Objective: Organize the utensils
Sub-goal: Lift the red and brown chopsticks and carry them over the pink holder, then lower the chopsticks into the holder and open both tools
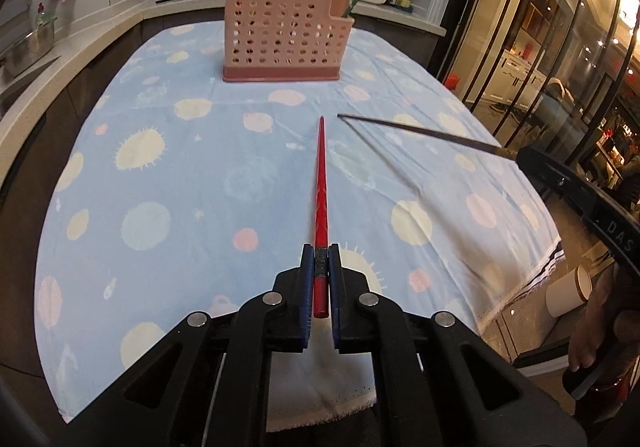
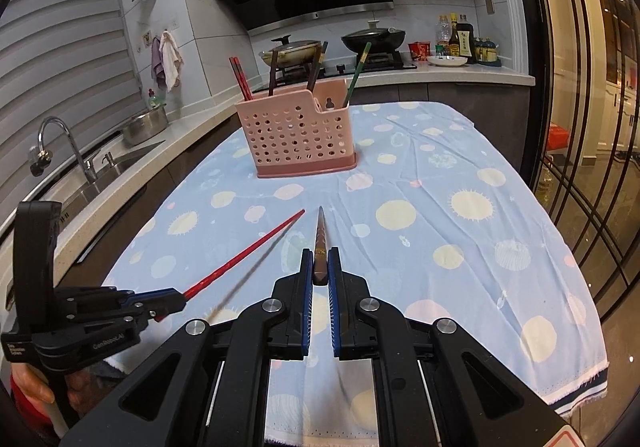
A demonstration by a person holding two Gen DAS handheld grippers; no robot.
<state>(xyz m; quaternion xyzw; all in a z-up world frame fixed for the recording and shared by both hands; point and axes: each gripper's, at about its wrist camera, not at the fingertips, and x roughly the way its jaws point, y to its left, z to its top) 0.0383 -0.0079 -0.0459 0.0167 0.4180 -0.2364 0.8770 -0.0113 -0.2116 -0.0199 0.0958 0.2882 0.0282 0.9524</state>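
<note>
Red chopstick [image 1: 321, 183] clamped in left gripper [image 1: 321, 261] (brown chopstick [image 2: 320, 247] in right gripper [image 2: 320, 265])

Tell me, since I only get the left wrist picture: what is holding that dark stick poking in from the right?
Observer: The right tool is shut on its thick end. It is a brown patterned chopstick.
Operator: Is there a tap anywhere? I see only a sink edge.
Observer: Yes, a curved metal faucet stands at the far left.
Operator: How does my tool look from outside?
Observer: The left tool shows side-on, with the red chopstick slanting out of it and a hand on its handle below.
</note>
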